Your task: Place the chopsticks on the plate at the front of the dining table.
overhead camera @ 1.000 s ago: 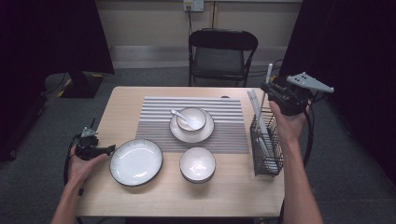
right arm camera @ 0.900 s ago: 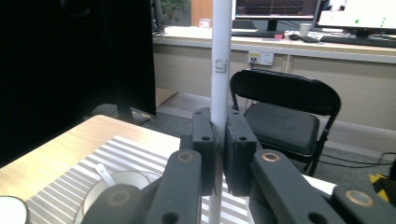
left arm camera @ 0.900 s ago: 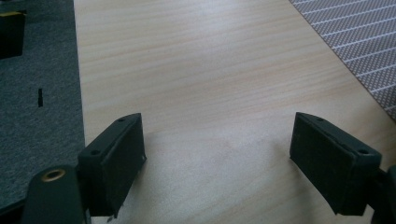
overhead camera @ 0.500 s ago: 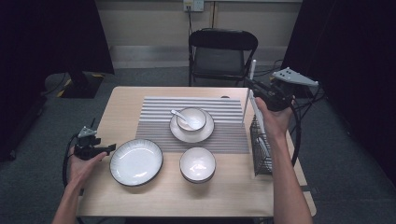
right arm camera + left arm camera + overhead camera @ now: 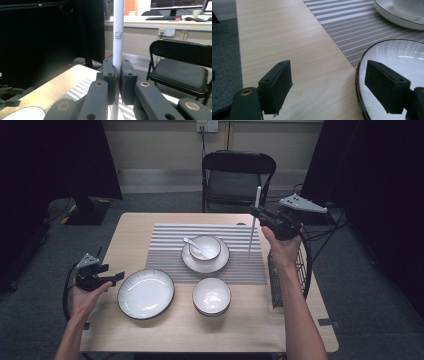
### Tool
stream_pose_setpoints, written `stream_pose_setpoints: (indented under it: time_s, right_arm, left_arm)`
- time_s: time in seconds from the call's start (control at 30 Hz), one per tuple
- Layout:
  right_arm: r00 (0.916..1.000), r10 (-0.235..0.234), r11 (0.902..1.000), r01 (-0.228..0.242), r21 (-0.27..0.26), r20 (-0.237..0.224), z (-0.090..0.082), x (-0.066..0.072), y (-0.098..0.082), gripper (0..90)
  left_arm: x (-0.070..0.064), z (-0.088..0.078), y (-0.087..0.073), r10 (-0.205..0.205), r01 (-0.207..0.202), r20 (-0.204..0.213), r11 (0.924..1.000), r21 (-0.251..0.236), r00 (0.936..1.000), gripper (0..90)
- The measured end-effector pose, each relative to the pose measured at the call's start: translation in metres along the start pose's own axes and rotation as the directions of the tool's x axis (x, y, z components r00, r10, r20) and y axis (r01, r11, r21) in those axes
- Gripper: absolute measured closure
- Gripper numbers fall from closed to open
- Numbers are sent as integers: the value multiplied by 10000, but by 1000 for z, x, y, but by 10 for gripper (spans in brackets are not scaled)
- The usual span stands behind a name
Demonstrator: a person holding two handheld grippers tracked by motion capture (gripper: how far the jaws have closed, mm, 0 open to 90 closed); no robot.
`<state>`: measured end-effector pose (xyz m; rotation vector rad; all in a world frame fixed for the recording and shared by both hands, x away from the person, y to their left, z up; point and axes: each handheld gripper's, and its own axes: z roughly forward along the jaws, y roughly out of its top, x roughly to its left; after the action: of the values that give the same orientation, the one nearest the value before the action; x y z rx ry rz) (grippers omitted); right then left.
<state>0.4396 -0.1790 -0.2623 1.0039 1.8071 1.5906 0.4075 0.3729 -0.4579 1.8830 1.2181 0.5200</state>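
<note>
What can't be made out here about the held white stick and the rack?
- White stick: both ends cut off in right gripper view; high view too small to tell one stick from a pair.
- Wire rack: contents hidden by the right forearm, high view.
- Large plate: cut off, left gripper view.

Even overhead light is falling on the pale wooden surface [image 5: 150, 330] in the high view, leaving only soft, short shadows under the dishes, while the room toward nine and three o'clock is sinking into near black. In the left gripper view the white plate [image 5: 402, 57] at three o'clock is throwing back streaks of glare, and the black jaws at the bottom edge are showing slightly soft. In the right gripper view the white stick [image 5: 118, 32] is glowing bright at twelve o'clock, the left half is staying very dark, and the distant desk [image 5: 160, 21] is looking mildly blurred.
</note>
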Motion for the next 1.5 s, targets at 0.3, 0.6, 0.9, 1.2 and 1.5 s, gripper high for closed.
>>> stream_pose_setpoints:
  time_s: [0.3, 0.6, 0.9, 1.2, 1.5]
  right_arm:
    - [9990, 62, 10000, -63, -27, -445, 10, 14, -4, 852]
    - [9973, 36, 10000, -34, 22, -733, 21, 25, -4, 852]
    - [9942, 61, 10000, -57, 40, -1070, 32, 38, -6, 851]
    - [9878, 19, 10000, -10, 56, -1554, 41, 56, -6, 851]
    - [9815, 50, 10000, -36, 75, -1914, 52, 70, -7, 852]
  left_arm:
    - [-19, -12, -1, 973, -956, 456, 9947, -379, 9942, 234]
    - [-44, -26, 7, 1635, -1589, 1216, 9862, -471, 9790, 244]
    - [-60, -30, 7, 1500, -1309, 2349, 9868, -951, 9604, 262]
    - [-73, -38, 4, 1643, -1329, 2889, 9832, -1253, 9431, 263]
    - [-84, -43, 5, 1476, -978, 3444, 9826, -1578, 9272, 260]
